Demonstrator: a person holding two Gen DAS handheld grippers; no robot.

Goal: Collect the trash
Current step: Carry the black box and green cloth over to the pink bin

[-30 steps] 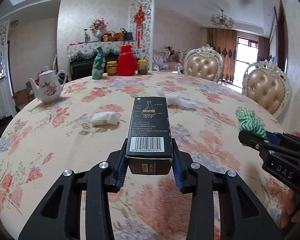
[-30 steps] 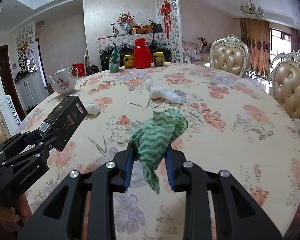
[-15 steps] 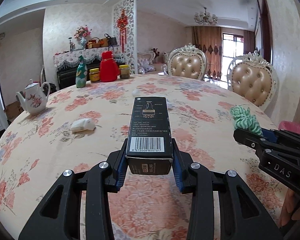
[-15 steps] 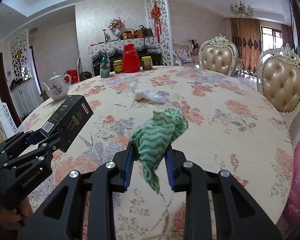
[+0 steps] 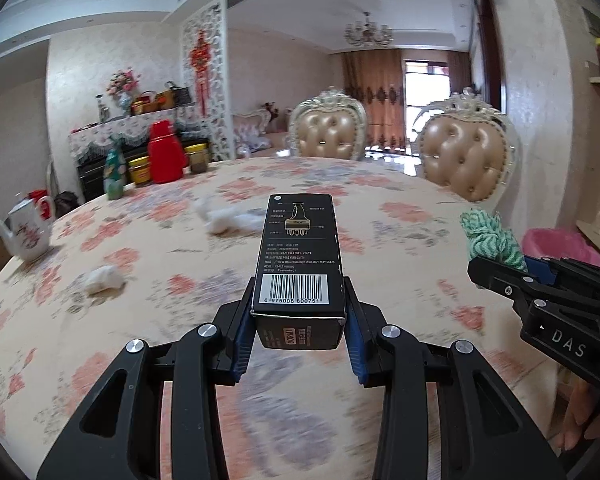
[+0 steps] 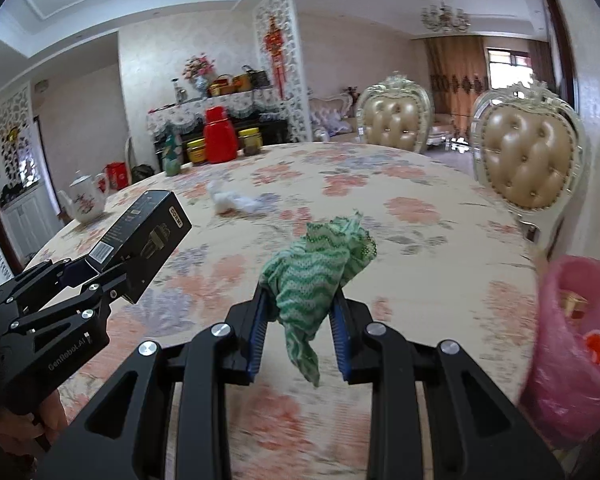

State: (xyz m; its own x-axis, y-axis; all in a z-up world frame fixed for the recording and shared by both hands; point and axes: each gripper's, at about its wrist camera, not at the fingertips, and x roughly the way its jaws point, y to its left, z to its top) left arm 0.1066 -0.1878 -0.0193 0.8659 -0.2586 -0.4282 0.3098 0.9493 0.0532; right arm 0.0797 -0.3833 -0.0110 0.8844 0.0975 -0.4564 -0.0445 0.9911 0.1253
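Note:
My left gripper is shut on a long black box with a barcode, held above the flowered tablecloth. My right gripper is shut on a crumpled green-and-white cloth that hangs down between its blue pads. Each gripper shows in the other view: the left gripper with the black box, and the green cloth at the right. Two white crumpled tissues lie on the table. A bin lined with a pink bag stands off the table's right edge.
At the table's far side stand a red flask, jars and a green bottle. A white teapot sits at the left. Two padded chairs stand behind the table. A person's hand holds the left gripper.
Both grippers have swung to the right over the table with their loads still held. The pink bin bag has come into view at the right; the teapot and tissues have slid left.

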